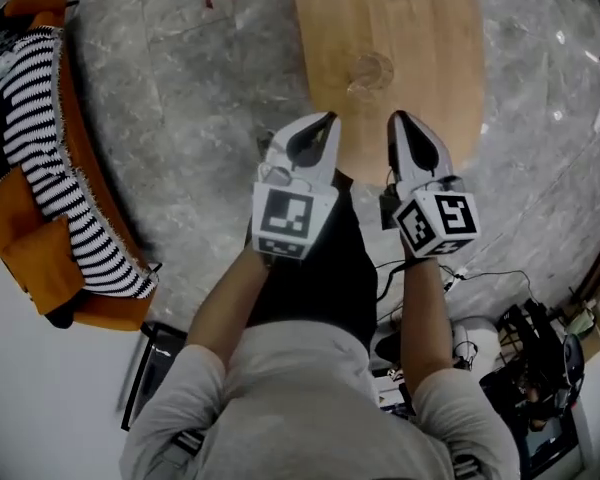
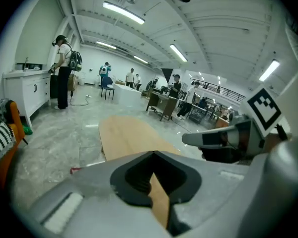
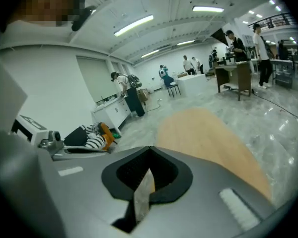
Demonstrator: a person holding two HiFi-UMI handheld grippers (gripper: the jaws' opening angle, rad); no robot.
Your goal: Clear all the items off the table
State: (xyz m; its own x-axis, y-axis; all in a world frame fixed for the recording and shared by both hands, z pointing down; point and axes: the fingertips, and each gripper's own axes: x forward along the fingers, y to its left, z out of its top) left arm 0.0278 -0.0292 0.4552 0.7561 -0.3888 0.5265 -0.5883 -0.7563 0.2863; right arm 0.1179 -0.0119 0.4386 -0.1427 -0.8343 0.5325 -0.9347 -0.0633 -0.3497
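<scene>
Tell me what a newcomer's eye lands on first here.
The left tongs and right tongs sit side by side over the near end of the oval wooden table, both shut and empty. Just ahead of them a lone clear glass stands on the table. Off to the left is an orange sofa draped with a black-and-white striped blanket.

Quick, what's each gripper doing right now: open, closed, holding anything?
Left gripper: closed, jaws together, holding nothing.
Right gripper: closed, jaws together, holding nothing.
</scene>
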